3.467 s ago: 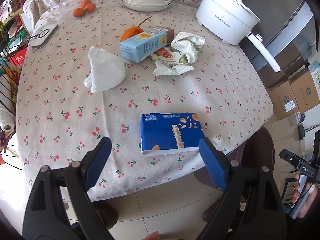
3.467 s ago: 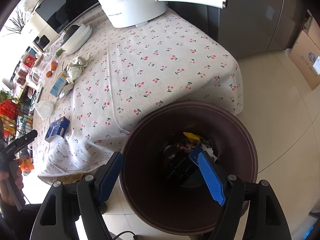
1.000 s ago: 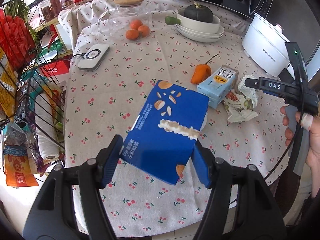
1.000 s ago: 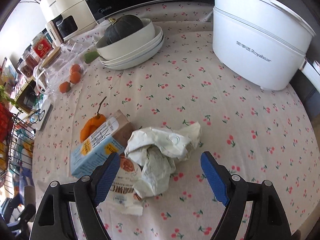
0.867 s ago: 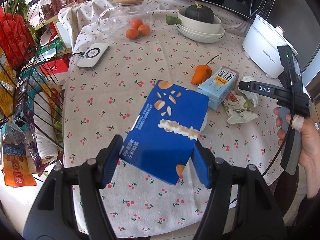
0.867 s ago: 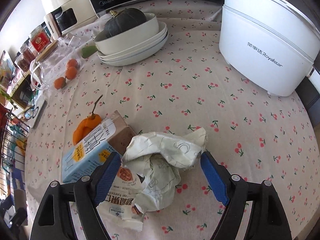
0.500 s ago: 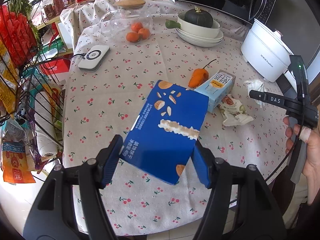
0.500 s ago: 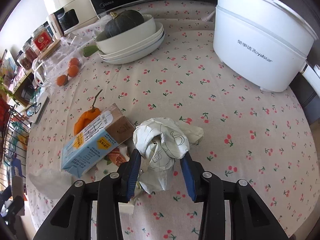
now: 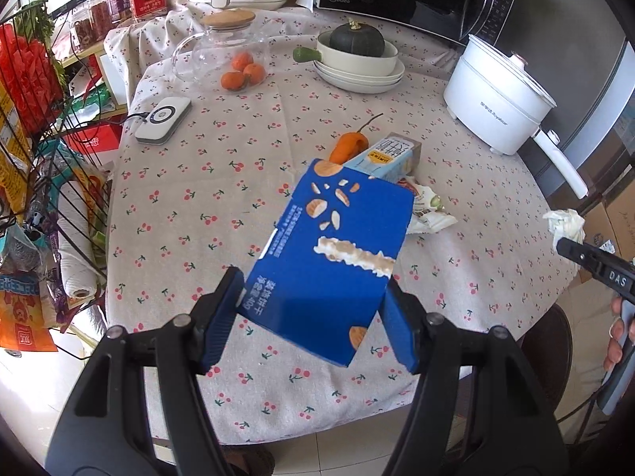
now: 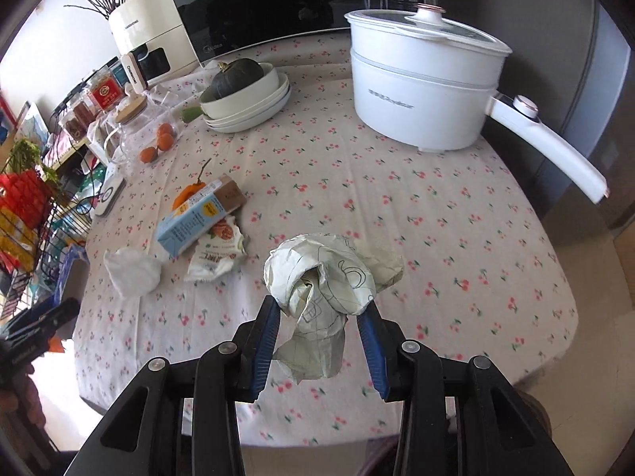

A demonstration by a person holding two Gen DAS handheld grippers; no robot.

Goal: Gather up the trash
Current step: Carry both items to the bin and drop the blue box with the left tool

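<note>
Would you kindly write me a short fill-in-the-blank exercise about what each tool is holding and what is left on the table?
1. The left tool is shut on a ____ box printed with snack pictures.
2. The right tool grips a crumpled ball of ____.
3. The dark green squash sits in a white ____ on stacked plates.
4. The light blue carton on the table lies on its ____.

Missing words: blue; paper; bowl; side
</note>
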